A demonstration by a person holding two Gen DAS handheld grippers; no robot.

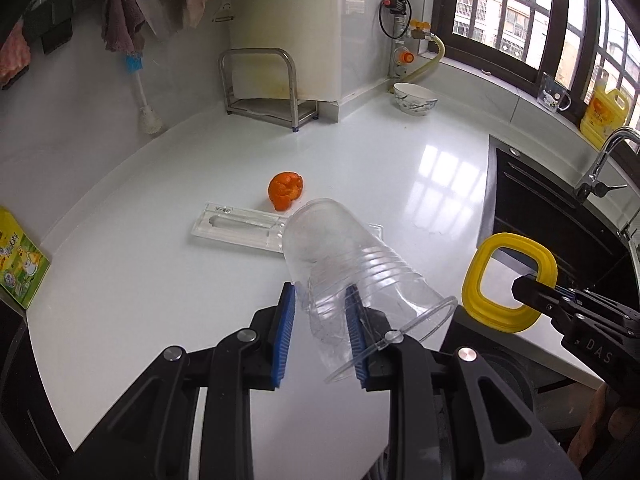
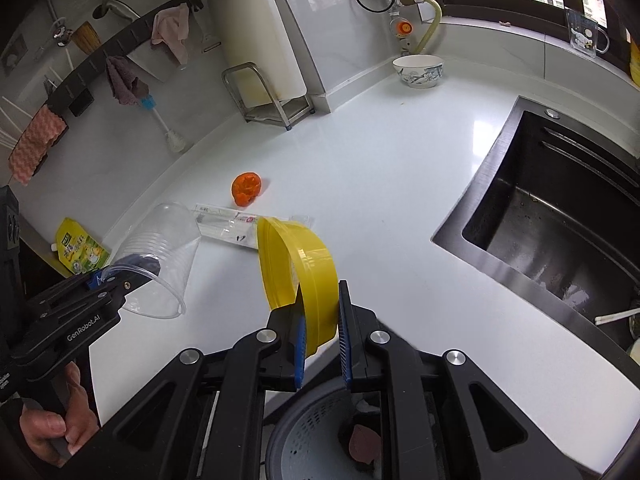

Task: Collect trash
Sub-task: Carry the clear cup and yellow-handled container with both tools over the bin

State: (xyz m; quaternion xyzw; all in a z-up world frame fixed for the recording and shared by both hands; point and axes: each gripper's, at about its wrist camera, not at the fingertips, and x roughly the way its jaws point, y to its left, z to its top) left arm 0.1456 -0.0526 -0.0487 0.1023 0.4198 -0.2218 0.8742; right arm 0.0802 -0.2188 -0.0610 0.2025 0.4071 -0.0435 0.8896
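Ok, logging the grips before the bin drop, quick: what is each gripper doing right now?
Left gripper: shut on the clear plastic cup, pinching its wall near the rim.
Right gripper: shut on the yellow lid, held on edge.

Both wrist cameras look steeply down along their jaws at the white worktop point(image 1: 380, 168), close above it. Each shows the orange peel point(image 1: 285, 191), the bowl point(image 2: 418, 71) and the other gripper.
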